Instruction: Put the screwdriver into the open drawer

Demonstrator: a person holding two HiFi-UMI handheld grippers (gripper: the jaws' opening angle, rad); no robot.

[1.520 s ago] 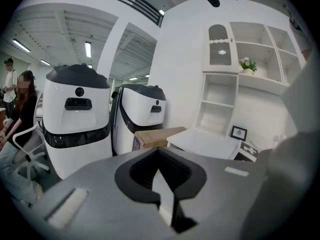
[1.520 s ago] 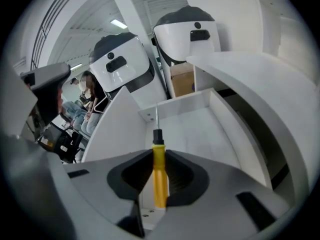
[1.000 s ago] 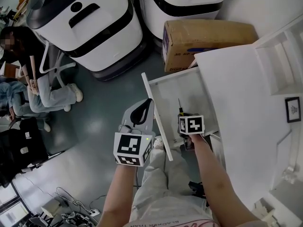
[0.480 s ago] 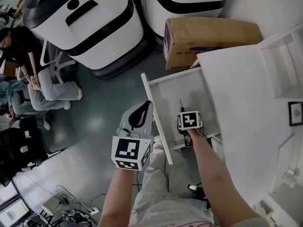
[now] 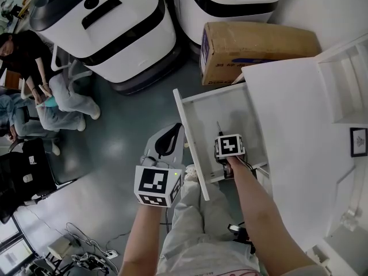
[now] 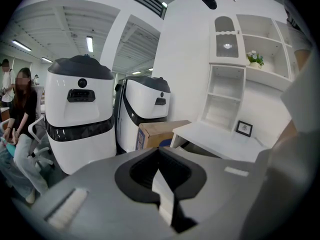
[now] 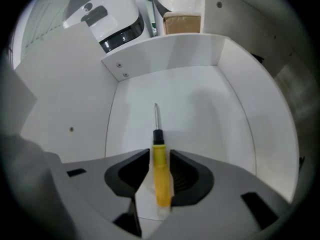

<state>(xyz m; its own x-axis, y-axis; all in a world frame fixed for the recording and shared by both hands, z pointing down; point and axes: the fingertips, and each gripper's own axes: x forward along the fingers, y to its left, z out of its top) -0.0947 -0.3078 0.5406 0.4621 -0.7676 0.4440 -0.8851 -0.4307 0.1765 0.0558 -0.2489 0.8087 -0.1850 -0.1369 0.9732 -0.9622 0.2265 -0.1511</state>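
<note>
Lying on drawer [image 7: 200, 99] floor, yellow screwdriver [image 7: 161, 176] between right hand-held gripper [image 7: 159, 156] jaws, just opening, handle unclamped

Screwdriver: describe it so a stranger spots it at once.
Start at the white desk; its open drawer stands pulled out. Inside is the screwdriver, the only coloured thing there: yellow handle, black collar, slim metal shaft.
</note>
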